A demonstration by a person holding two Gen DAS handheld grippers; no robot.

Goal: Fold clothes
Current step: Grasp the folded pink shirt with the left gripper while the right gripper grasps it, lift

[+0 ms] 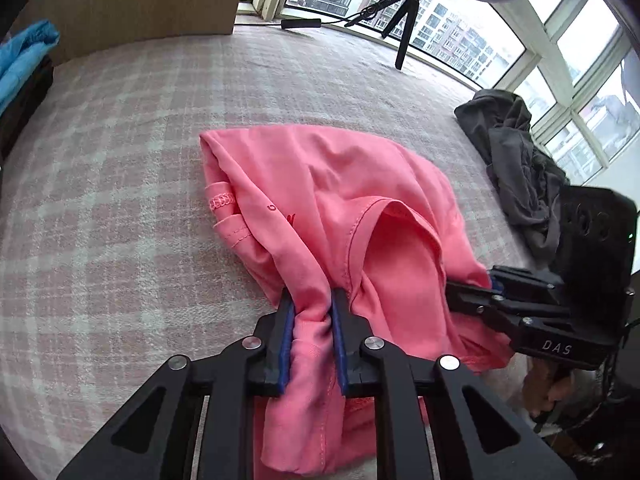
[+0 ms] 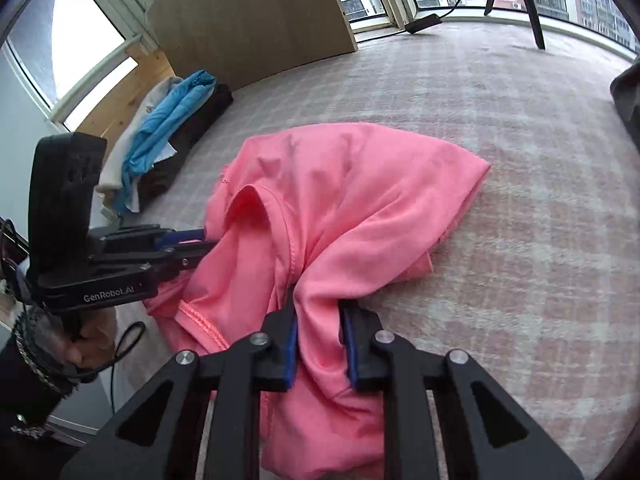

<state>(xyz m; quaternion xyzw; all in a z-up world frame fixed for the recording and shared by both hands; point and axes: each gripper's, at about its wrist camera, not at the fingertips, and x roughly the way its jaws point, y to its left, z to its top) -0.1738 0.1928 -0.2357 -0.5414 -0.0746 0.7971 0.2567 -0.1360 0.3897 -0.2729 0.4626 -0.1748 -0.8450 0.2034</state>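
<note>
A pink T-shirt (image 1: pixel 340 192) lies bunched on the pink checked bed cover (image 1: pixel 120 200), its neck opening facing me. My left gripper (image 1: pixel 312 300) is shut on a gathered fold of the pink shirt near the collar. In the left wrist view my right gripper (image 1: pixel 472 284) comes in from the right, its tips buried in the shirt's edge. In the right wrist view the pink T-shirt (image 2: pixel 360 184) is pinched between my right gripper (image 2: pixel 318 304), and my left gripper (image 2: pixel 200 244) grips the shirt's other side from the left.
A dark grey garment (image 1: pixel 516 160) is heaped at the right by the windows. Blue, white and black clothes (image 2: pixel 160 140) lie stacked at the left edge near a wooden board (image 2: pixel 248 16). A black tripod (image 1: pixel 404 20) stands at the far end. A hand (image 2: pixel 84 344) holds the left gripper.
</note>
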